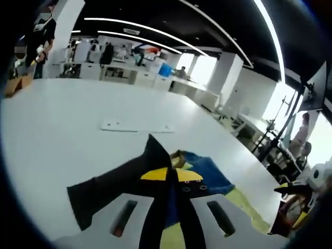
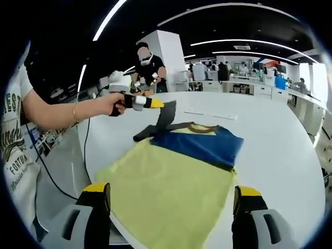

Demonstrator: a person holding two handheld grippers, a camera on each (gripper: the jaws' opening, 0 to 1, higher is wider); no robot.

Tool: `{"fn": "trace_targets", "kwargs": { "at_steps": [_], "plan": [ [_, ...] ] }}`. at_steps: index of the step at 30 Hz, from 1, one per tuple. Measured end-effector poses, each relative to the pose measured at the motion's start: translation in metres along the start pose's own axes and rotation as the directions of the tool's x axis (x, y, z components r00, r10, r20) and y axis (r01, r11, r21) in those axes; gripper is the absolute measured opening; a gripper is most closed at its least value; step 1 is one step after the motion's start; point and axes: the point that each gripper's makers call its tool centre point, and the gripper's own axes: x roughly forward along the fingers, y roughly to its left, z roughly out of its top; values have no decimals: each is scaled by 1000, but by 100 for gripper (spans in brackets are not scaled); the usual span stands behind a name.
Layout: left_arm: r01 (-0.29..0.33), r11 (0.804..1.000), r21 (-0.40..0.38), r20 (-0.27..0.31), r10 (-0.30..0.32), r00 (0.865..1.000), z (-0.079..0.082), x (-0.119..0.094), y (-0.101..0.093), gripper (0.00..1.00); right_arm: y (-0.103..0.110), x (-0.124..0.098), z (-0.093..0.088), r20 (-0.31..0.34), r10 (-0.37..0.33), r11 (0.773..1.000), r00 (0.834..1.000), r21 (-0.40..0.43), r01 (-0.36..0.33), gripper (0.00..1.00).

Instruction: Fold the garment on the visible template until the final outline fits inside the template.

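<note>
A blue garment [image 2: 202, 145] with dark sleeves and a yellow-trimmed collar lies folded at the far end of the yellow template [image 2: 166, 202] on the white table. In the right gripper view, a person's hand holds my left gripper [image 2: 158, 105] shut on the dark sleeve [image 2: 165, 118], lifted above the garment's far left corner. In the left gripper view, that sleeve [image 1: 114, 189] runs up between the closed jaws of the left gripper [image 1: 168, 205], with the blue body [image 1: 207, 174] and template [image 1: 244, 205] to the right. My right gripper [image 2: 171, 192] hangs open over the template's near end, holding nothing.
A flat white sheet [image 1: 136, 126] lies further out on the table [image 1: 62, 135], also seen as the sheet [image 2: 210, 114]. A person [image 2: 148, 65] stands behind the table. Cables hang off the left table edge [image 2: 85, 150]. Desks and stands fill the room beyond.
</note>
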Motion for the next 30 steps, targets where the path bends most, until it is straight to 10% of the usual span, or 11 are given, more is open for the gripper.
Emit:
{"fn": "trace_targets", "kwargs": {
  "at_steps": [30],
  "plan": [
    [183, 982, 47, 10, -184, 983, 10, 60, -92, 0, -9, -10, -15, -47, -24, 1000, 999, 12, 25, 98]
  ]
}}
